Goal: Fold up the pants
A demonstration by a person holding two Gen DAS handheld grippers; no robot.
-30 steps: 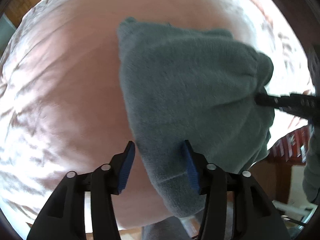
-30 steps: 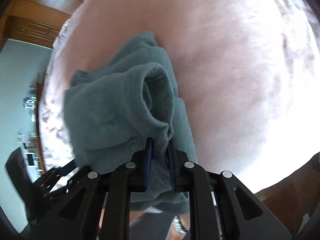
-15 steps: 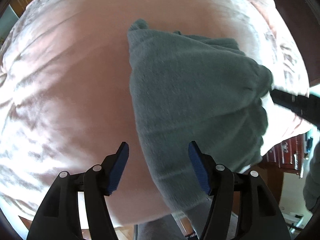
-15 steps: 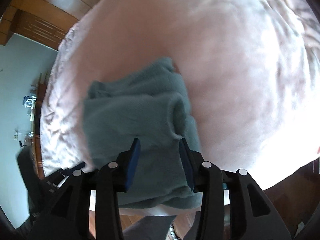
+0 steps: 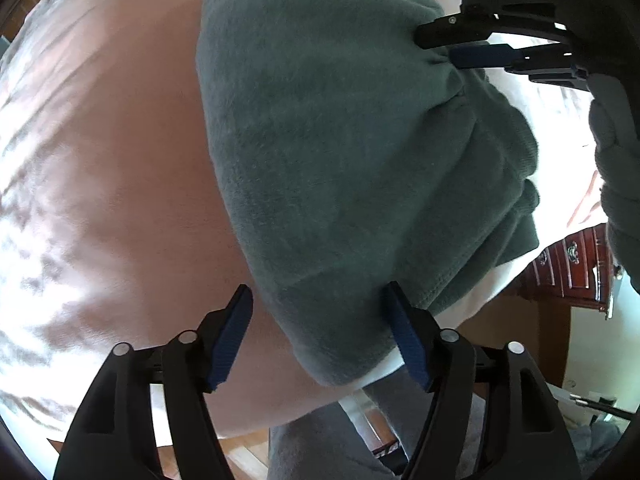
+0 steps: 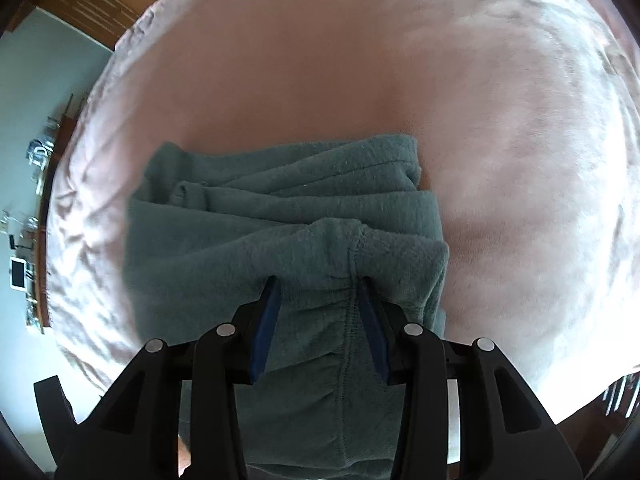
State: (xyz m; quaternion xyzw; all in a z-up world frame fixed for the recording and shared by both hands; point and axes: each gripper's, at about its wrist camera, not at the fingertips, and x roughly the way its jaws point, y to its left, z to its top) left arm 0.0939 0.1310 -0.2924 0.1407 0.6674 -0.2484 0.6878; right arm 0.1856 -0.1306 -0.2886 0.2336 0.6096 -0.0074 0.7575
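Grey-green fleece pants (image 5: pixel 340 152) lie folded in a thick bundle on a pink bed cover (image 5: pixel 100 140), near its front edge. My left gripper (image 5: pixel 316 300) is open, its jaws on either side of the bundle's near corner. My right gripper (image 6: pixel 318 286) is open with its jaws pressed onto the bundle (image 6: pixel 280 232) at a seam. The right gripper also shows in the left wrist view (image 5: pixel 444 46), at the bundle's far right edge.
The pink cover (image 6: pixel 400 80) spreads wide beyond the pants. A dark wooden dresser (image 5: pixel 576 264) stands right of the bed. Wooden floor (image 5: pixel 240 444) shows below the bed edge. A shelf with small items (image 6: pixel 24 248) is at the far left.
My right gripper let go of the pants and opened, then moved onto the bundle's top. My left gripper opened wider and moved in around the near corner.
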